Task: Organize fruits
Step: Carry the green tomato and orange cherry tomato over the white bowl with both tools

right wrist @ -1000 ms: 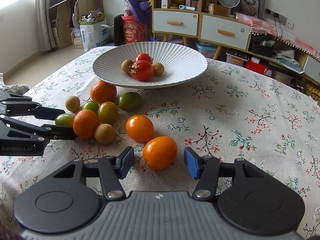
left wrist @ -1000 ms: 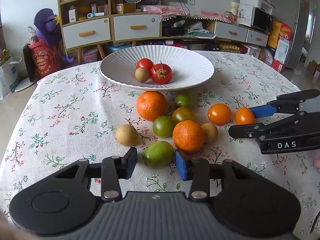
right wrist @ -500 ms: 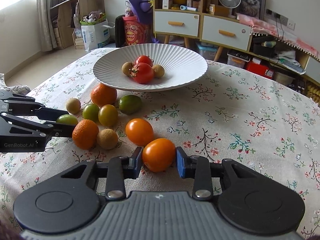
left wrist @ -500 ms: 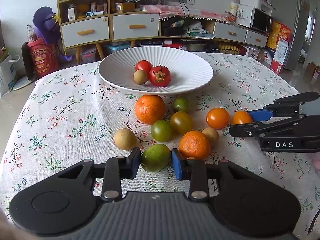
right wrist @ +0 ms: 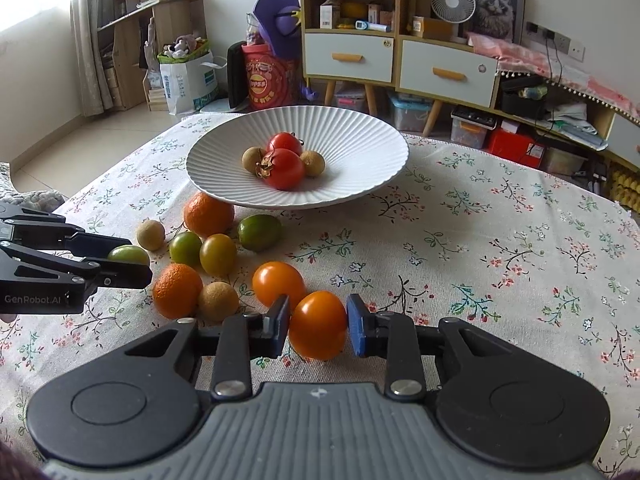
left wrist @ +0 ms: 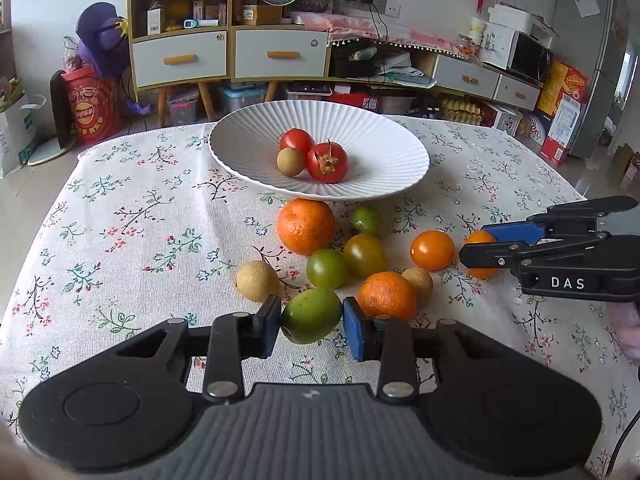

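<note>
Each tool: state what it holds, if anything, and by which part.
The left tool pinches the green fruit across its sides; the right tool pinches an orange tomato likewise.

Green fruit (left wrist: 311,314): oval, glossy, seated between the left jaws with both pads against its sides. Orange tomato (right wrist: 318,325): round, smooth, seated between the right jaws, pads touching both sides. Just ahead and right of the left jaws: small mandarin (left wrist: 386,295), touching a tan longan (left wrist: 418,281). Ahead and left of the left jaws: a second longan (left wrist: 256,281). Just ahead and left of the right jaws: a second orange tomato (right wrist: 278,283). Well ahead of both jaws: white ribbed plate (left wrist: 384,152) holding two red tomatoes and longans.
</note>
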The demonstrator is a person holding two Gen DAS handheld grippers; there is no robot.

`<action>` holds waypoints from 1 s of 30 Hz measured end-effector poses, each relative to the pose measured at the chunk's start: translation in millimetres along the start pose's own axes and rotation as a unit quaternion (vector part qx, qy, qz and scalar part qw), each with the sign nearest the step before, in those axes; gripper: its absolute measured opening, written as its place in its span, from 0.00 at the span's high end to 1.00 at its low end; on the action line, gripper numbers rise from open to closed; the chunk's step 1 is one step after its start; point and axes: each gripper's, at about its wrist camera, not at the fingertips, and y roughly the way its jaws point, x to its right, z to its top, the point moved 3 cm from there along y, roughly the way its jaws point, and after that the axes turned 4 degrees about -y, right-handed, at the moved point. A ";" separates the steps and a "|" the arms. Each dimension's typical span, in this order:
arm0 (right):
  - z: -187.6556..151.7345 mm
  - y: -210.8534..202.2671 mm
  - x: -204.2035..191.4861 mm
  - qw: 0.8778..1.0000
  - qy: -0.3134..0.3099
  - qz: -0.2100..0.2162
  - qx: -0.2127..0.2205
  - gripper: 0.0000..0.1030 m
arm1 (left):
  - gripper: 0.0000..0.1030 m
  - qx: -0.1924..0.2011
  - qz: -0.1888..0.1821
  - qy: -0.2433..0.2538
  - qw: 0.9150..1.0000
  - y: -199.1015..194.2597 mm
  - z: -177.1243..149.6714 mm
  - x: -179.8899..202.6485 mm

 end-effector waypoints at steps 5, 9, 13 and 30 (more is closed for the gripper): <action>1.3 -1.0 -0.7 1.000 0.000 0.004 0.002 0.73 | 0.70 0.001 -0.002 -0.002 1.000 -1.4 2.0 2.2; 5.1 -4.5 -1.0 1.000 0.001 0.008 0.008 0.73 | 0.70 0.003 -0.005 -0.002 1.000 -3.2 5.1 4.5; 12.4 -8.4 -1.5 1.000 0.005 0.012 0.017 0.73 | 0.70 0.006 -0.005 -0.006 1.000 -6.1 11.1 6.3; 57.1 -2.7 9.1 0.997 0.057 0.009 0.053 0.73 | 0.70 0.039 0.019 -0.024 0.999 1.6 61.3 17.1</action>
